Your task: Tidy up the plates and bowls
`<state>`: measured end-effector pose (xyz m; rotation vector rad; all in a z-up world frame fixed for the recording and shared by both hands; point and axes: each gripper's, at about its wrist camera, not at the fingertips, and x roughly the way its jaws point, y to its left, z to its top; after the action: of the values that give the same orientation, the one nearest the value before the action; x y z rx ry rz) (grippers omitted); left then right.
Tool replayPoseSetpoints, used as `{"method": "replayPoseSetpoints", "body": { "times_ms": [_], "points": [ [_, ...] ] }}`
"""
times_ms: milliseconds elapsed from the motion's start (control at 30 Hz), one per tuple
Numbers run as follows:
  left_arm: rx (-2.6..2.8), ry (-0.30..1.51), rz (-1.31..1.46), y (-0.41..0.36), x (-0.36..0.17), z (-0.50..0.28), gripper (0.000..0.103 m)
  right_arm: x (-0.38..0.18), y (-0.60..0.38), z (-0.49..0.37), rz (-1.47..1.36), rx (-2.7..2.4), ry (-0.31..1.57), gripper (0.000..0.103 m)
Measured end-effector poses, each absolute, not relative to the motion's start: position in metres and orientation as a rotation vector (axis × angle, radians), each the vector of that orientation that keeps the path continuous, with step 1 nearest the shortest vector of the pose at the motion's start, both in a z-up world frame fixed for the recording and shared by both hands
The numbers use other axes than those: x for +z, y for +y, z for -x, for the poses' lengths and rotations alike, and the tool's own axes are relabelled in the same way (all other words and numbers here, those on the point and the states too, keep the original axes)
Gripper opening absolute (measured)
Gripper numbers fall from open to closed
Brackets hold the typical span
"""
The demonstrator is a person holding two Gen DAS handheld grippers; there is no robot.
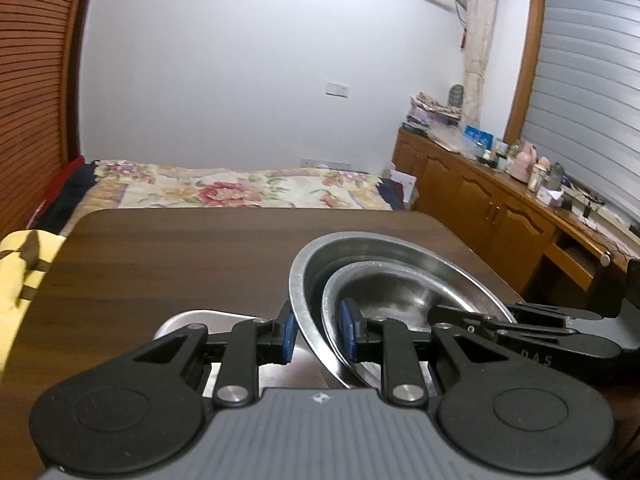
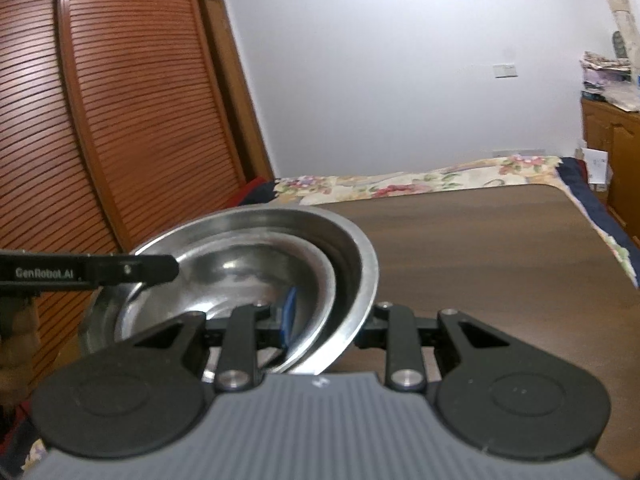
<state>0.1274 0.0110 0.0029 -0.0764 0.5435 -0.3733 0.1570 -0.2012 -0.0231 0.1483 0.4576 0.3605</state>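
Two nested steel bowls are held up, tilted, above the dark wooden table (image 1: 168,264). The outer large bowl (image 1: 384,248) holds a smaller bowl (image 1: 396,292) inside. My left gripper (image 1: 318,334) is shut on their left rims, blue pads on either side. My right gripper (image 2: 328,320) is shut on the opposite rims; its left pad (image 2: 289,312) is inside the smaller bowl (image 2: 240,272), the right finger hidden behind the large bowl (image 2: 360,264). A flat steel plate (image 1: 200,320) lies on the table under my left gripper. The right gripper shows in the left wrist view (image 1: 520,324).
A bed with a floral quilt (image 1: 240,188) lies beyond the table's far edge. A wooden sideboard (image 1: 492,196) with bottles and clutter runs along the right. A slatted wooden wardrobe (image 2: 120,100) stands at the left. A yellow cloth (image 1: 20,272) lies left of the table.
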Motion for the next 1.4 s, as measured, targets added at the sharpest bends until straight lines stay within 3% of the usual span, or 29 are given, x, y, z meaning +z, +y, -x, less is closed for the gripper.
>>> {"method": "replayPoseSetpoints", "body": {
  "times_ms": [567, 1400],
  "points": [
    [-0.272, 0.575, 0.145, 0.086, -0.016, -0.123, 0.025, -0.023, -0.133, -0.166, -0.062, 0.469, 0.515, 0.030],
    [-0.245, 0.601, 0.176, 0.093, -0.034, -0.121, 0.025, -0.032, -0.110, -0.177, -0.032, 0.483, 0.541, 0.030]
  ]
}}
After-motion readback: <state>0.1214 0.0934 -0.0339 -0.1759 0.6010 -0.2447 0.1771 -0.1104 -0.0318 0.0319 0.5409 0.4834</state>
